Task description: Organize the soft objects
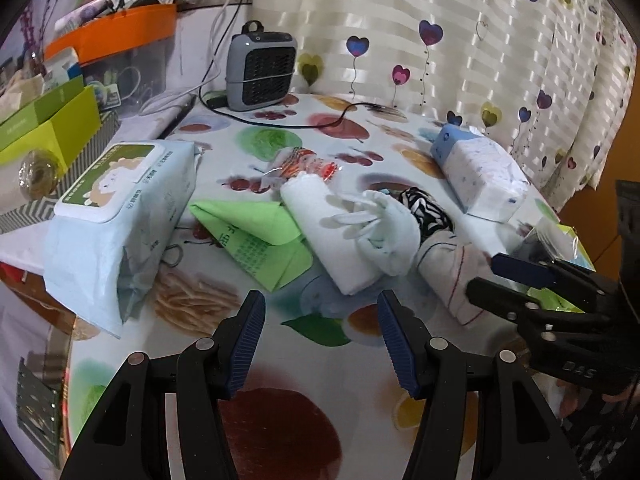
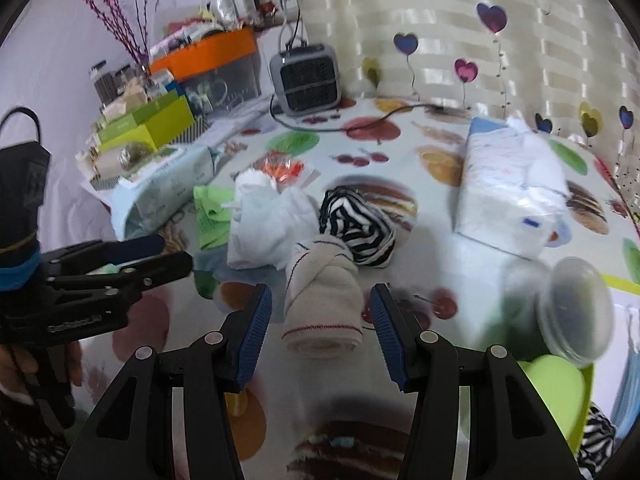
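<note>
Two fisheye views, each mounted just behind a pair of fingers and angled down across the counter (image 1: 304,344) toward the heart-print curtain (image 1: 460,40). Left wrist view: set low and close at the near edge, left gripper (image 1: 322,306) filling the bottom, right gripper (image 1: 486,276) entering from the right. Right wrist view: alongside, equally close, right gripper (image 2: 320,300) below, left gripper (image 2: 176,252) entering from the left. Shared by both: rolled cream sock (image 2: 322,300), striped bundle (image 1: 430,208), white cloth (image 1: 332,232), grey fan heater (image 1: 260,70), tissue pack (image 2: 508,196).
</note>
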